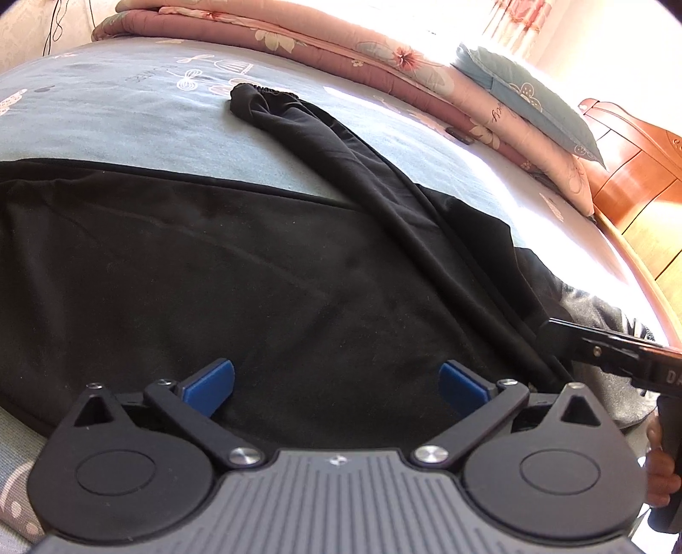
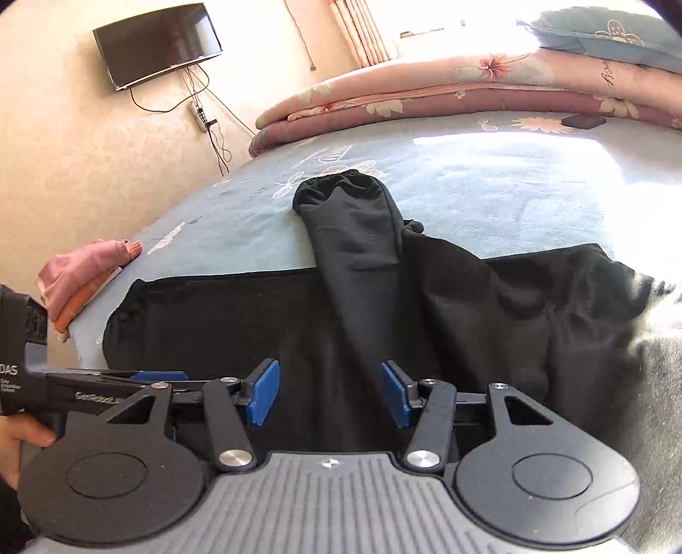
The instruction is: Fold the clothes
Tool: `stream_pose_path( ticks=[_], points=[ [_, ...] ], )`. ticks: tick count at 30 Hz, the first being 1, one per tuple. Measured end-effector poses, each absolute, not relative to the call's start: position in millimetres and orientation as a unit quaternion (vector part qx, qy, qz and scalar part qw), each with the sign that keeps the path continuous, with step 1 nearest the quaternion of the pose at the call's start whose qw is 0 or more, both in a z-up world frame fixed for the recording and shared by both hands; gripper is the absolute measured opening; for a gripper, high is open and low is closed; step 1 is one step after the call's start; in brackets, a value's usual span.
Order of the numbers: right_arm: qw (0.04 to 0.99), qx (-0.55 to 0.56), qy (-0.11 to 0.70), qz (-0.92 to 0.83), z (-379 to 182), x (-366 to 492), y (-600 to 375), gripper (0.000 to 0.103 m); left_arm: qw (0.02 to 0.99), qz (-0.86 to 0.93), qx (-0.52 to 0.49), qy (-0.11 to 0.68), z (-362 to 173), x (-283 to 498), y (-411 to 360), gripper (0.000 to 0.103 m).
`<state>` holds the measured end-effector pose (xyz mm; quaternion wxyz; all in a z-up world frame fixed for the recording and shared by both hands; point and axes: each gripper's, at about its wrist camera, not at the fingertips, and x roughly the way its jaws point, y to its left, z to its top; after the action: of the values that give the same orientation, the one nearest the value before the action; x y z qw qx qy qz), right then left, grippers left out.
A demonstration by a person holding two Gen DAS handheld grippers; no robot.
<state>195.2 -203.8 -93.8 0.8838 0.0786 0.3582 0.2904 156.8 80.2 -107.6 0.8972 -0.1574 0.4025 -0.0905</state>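
Observation:
A black garment point(image 1: 213, 264) point(image 2: 511, 307) lies spread on the light blue bed sheet point(image 1: 128, 119) point(image 2: 469, 191). One long sleeve-like part point(image 1: 324, 145) point(image 2: 358, 230) is laid across it, and its elastic cuff point(image 1: 260, 91) point(image 2: 336, 179) rests on the sheet at the far side. My left gripper point(image 1: 336, 383) hovers over the garment's near edge, wide open, with nothing between its blue pads. My right gripper point(image 2: 330, 392) is half open just above the near end of the long part, with black cloth showing below the gap and neither pad pressing on it. Each view shows the other gripper at its edge.
Folded pink floral quilts point(image 1: 298, 34) point(image 2: 426, 98) and a blue pillow point(image 1: 533, 93) point(image 2: 605, 34) lie along the far side. Folded pink and orange clothes point(image 2: 81, 281) sit at the bed's left edge. A small dark flat object point(image 2: 584, 121), a wall TV point(image 2: 157, 42), wooden furniture point(image 1: 631, 170).

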Motion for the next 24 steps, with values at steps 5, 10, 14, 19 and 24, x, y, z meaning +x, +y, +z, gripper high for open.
stream_pose_path(
  ticks=[5, 10, 14, 19, 24],
  points=[
    [0.885, 0.071, 0.38, 0.258, -108.8, 226.8, -211.7, 0.058, 0.894, -0.095, -0.179, 0.399, -107.8, 156.7, 86.2, 0.102],
    [0.873, 0.07, 0.398, 0.273, -118.9, 251.2, -208.9, 0.058, 0.894, -0.101, -0.184, 0.395, -109.0, 158.2, 87.8, 0.102],
    [0.86, 0.076, 0.404, 0.301, -120.6, 270.0, -201.8, 0.058, 0.895, -0.108, -0.188, 0.389, -110.3, 157.2, 90.5, 0.102],
    [0.842, 0.107, 0.416, 0.327, -124.1, 302.0, -196.9, 0.058, 0.896, -0.114, -0.188, 0.387, -110.5, 158.6, 91.5, 0.102],
    [0.819, 0.15, 0.43, 0.35, -131.0, 331.4, -197.4, 0.058, 0.896, -0.116, -0.19, 0.385, -110.6, 159.7, 91.3, 0.102]
  ],
)
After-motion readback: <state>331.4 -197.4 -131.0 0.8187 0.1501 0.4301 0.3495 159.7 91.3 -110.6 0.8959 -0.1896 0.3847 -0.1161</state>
